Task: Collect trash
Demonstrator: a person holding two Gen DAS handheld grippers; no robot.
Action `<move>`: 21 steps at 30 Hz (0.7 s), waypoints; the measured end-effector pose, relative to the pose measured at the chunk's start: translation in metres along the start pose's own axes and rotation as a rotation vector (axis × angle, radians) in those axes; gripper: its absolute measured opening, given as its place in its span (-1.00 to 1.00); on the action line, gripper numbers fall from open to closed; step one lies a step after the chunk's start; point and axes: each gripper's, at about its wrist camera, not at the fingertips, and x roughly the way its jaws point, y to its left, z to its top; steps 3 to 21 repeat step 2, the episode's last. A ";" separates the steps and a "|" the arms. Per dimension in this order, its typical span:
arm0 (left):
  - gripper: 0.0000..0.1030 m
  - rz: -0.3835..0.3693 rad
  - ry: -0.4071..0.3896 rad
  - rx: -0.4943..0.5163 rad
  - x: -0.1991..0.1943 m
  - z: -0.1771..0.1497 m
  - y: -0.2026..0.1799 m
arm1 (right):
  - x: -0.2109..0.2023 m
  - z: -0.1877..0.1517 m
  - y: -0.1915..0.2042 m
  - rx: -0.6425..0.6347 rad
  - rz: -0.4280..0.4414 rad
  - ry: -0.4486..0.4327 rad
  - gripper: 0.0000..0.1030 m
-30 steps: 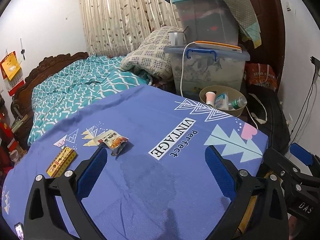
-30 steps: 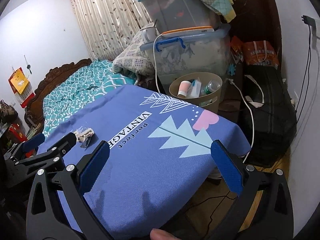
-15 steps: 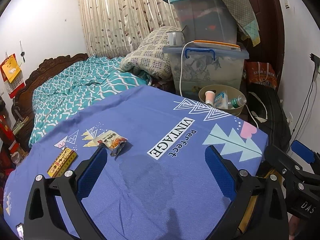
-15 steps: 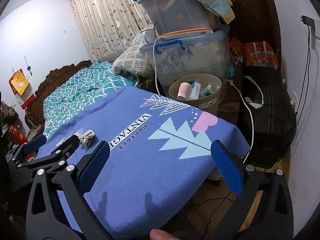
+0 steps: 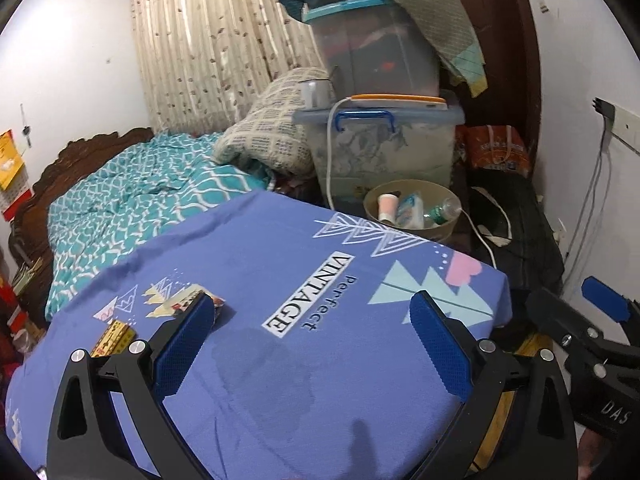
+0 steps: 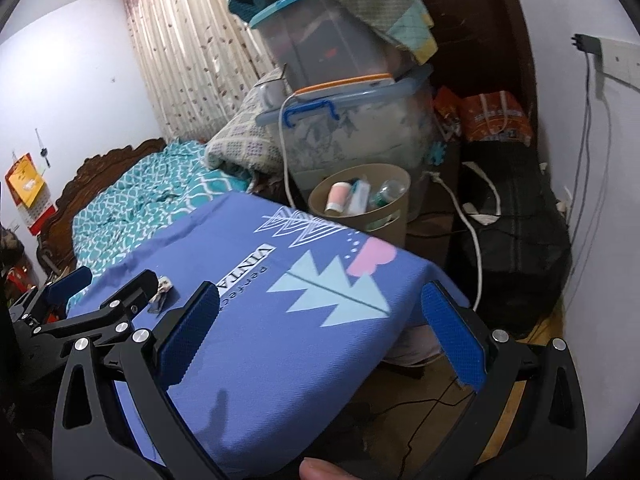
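We hold both grippers — left gripper [image 5: 312, 344], right gripper [image 6: 320, 332] — with jaws spread wide over the blue tablecloth [image 5: 280, 280]; a snack wrapper [image 5: 188, 300] lies by our left finger.

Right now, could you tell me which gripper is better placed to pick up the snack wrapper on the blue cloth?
Left. The left gripper is open, with one finger beside the snack wrapper. The right gripper hangs near the table's far corner by the bin.
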 end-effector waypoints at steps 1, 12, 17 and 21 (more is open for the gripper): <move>0.83 -0.005 0.004 -0.001 0.001 0.000 0.000 | 0.000 0.001 -0.002 0.004 -0.005 -0.003 0.94; 0.83 -0.007 0.007 -0.003 0.001 -0.001 0.001 | 0.002 0.001 -0.003 0.008 -0.008 -0.003 0.94; 0.83 -0.007 0.007 -0.003 0.001 -0.001 0.001 | 0.002 0.001 -0.003 0.008 -0.008 -0.003 0.94; 0.83 -0.007 0.007 -0.003 0.001 -0.001 0.001 | 0.002 0.001 -0.003 0.008 -0.008 -0.003 0.94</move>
